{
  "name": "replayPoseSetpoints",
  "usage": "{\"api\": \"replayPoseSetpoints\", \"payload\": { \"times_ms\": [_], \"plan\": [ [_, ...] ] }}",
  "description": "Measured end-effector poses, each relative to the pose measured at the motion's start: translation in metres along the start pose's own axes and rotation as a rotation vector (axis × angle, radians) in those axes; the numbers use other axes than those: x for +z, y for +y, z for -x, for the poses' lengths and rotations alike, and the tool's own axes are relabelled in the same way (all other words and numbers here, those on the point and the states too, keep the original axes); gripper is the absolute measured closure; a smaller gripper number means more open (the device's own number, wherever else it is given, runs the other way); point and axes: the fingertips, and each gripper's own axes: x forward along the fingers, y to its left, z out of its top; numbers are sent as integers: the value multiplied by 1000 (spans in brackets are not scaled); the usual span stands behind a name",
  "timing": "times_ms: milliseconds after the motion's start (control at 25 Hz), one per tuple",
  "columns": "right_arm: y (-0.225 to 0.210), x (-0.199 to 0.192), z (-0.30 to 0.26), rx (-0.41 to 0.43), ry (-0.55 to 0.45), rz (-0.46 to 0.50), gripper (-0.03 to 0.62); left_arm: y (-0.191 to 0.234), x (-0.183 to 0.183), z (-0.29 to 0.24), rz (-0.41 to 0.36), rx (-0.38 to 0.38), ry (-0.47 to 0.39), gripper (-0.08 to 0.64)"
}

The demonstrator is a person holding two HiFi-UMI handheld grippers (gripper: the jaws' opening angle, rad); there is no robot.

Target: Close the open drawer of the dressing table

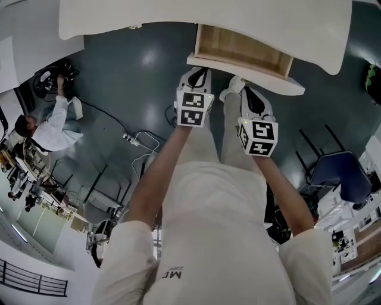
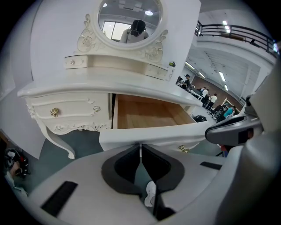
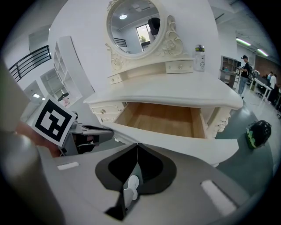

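Note:
The white dressing table [image 1: 149, 15] has its middle drawer [image 1: 244, 53] pulled out, with the bare wooden inside [image 2: 145, 112] showing. In the left gripper view the white drawer front [image 2: 127, 137] crosses just beyond my left gripper [image 2: 141, 146]. Its jaws are shut with nothing between them, and the tips sit at the front's lower edge. A brass knob [image 2: 183, 149] hangs on the front to the right of the tips. My right gripper [image 3: 137, 144] is also shut and empty, right before the drawer front [image 3: 189, 148]. I cannot tell whether either gripper touches it.
A closed side drawer with a brass knob [image 2: 54, 112] sits left of the open one, and an oval mirror [image 2: 129, 19] stands above. A green and black helmet [image 3: 257, 132] lies on the floor to the right. A power strip and cable [image 1: 136, 140], a blue chair [image 1: 342, 173] and a person [image 1: 50, 128] are nearby.

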Motion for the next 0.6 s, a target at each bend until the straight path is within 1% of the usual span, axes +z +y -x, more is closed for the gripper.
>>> {"api": "replayPoseSetpoints", "payload": {
  "times_ms": [240, 600],
  "plan": [
    [-11, -1, -11, -29, 13, -19, 591, 1, 12, -8, -3, 0, -8, 549],
    [-20, 9, -23, -39, 9, -34, 591, 6, 36, -21, -27, 9, -21, 549]
  ]
}}
